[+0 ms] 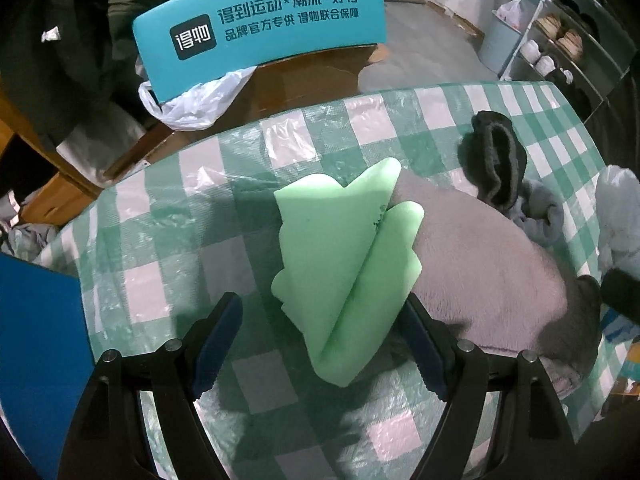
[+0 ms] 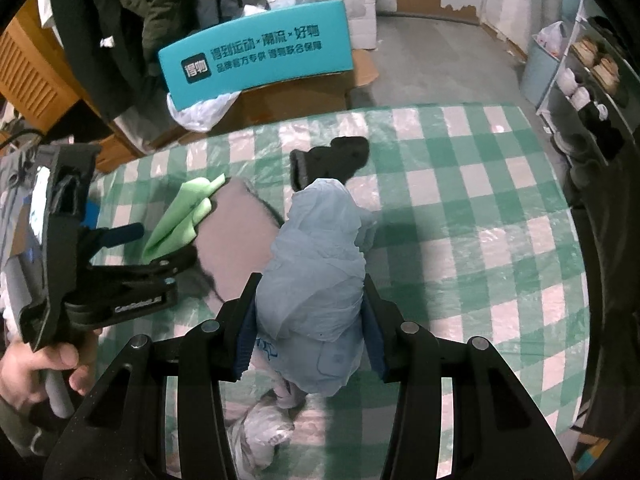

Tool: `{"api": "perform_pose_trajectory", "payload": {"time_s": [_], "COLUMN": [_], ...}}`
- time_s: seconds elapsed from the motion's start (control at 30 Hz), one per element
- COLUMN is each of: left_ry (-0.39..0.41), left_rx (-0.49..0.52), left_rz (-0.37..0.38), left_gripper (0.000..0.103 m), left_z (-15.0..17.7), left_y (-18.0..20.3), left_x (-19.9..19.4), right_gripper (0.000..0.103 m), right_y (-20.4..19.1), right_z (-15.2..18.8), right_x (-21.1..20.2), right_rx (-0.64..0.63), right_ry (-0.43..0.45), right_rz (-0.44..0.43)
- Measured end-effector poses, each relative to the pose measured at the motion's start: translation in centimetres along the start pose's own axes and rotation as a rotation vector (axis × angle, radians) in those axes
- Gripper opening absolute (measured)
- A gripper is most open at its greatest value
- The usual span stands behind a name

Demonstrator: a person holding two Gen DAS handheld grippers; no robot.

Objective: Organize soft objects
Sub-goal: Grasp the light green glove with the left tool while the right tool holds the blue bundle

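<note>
A folded light green cloth point(image 1: 348, 264) lies on the checked tablecloth point(image 1: 180, 216), partly over a grey fuzzy cloth point(image 1: 480, 264). My left gripper point(image 1: 320, 340) is open, its jaws on either side of the green cloth's near end. A dark sock point(image 1: 496, 160) and a blue-grey cloth point(image 1: 540, 212) lie beyond. In the right wrist view my right gripper point(image 2: 310, 332) is shut on a pale blue plastic-wrapped bundle point(image 2: 320, 264). The green cloth point(image 2: 180, 216), grey cloth point(image 2: 240, 232) and dark sock point(image 2: 332, 160) lie ahead; the left gripper point(image 2: 132, 252) is at the left.
A teal printed box point(image 1: 260, 20) on a brown carton and a white plastic bag point(image 1: 192, 100) stand beyond the table's far edge. Shoe shelves point(image 1: 560, 48) are at the far right. A crumpled white bag point(image 2: 260, 436) lies under my right gripper. A blue panel point(image 1: 36, 340) is at the left.
</note>
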State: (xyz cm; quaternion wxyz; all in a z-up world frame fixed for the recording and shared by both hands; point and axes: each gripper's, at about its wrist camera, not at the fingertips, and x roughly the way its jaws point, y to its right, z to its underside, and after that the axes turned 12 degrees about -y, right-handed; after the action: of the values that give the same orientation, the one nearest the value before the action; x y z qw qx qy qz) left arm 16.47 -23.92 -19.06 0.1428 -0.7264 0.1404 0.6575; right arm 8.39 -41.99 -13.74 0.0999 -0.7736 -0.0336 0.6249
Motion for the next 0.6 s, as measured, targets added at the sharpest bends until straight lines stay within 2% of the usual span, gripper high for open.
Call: {"api": "perform_pose_trajectory", "payload": {"time_s": [0.13,0.17,0.2,0.23,0.3,0.47,0.6], "left_ry": [0.01,0.017,0.022,0.024,0.021,0.058,0.075], "left_rx": [-0.023,-0.031,-0.035,-0.038,-0.033,-0.004,-0.01], "left_rz": [0.042,0.059,0.076,0.097,0.136,0.088,0.075], "left_gripper": [0.08,0.072,0.06,0.053,0.034,0.024,0.022], "left_z": [-0.5,-0.5,-0.5,-0.5,-0.5,0.0,0.3], "left_y": [-0.5,-0.6,-0.7,-0.8,-0.9,-0.3,-0.6], "left_x": [0.3,0.3,0.3,0.3,0.3,-0.6,-1.2], "right_gripper": [0.045,0.045,0.045,0.045,0.045,0.045,0.045], "right_y": [-0.6,-0.7,-0.7,-0.8,-0.9,-1.2,-1.5], "right_z": [-0.2,-0.2,-0.3,-0.3,-0.2,-0.2,-0.1], "right_x": [0.2,0.3,0.3,0.3,0.4,0.9,0.9], "right_rx": [-0.01,-0.011,-0.012,-0.013,-0.017,-0.028,-0.037], "right_ry": [-0.006,-0.007,-0.007,-0.009,-0.011,-0.026,-0.028], "right_rz": [-0.006,-0.007,-0.008,-0.01,-0.013,-0.01,-0.006]}}
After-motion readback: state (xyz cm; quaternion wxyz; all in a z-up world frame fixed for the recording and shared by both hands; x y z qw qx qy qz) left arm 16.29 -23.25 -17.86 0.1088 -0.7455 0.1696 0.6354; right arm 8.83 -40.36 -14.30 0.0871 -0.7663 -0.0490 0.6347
